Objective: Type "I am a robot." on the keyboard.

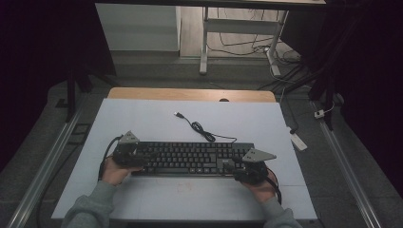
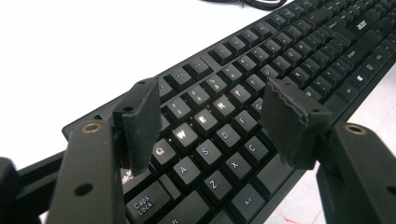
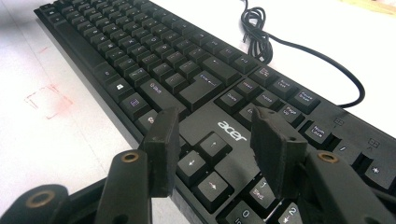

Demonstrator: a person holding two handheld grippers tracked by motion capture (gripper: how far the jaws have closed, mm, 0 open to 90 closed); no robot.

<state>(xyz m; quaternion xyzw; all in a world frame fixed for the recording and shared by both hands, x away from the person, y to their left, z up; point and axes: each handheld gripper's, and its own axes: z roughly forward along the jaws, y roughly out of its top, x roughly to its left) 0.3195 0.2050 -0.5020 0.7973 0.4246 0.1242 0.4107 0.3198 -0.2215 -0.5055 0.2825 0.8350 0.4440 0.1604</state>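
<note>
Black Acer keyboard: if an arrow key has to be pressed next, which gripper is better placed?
Right. The right gripper hangs open directly over the arrow keys of the black Acer keyboard. The left gripper, also open, sits above the letter keys at the opposite end.

High view: fixed above the near edge of the white-topped table (image 1: pixel 142 118), facing forward and down, far enough back to take in the whole tabletop and the floor beyond. Left gripper view: low and close over the left end of the black full-size plastic keyboard (image 2: pixel 233 93), looking rightward along the key rows between two black jaws. Right gripper view: equally low and close over the arrow keys at the right end of the keyboard (image 3: pixel 154 60), looking leftward. Shared by all three: keyboard, its black coiled cable (image 3: pixel 261 42) and the white surface.
</note>
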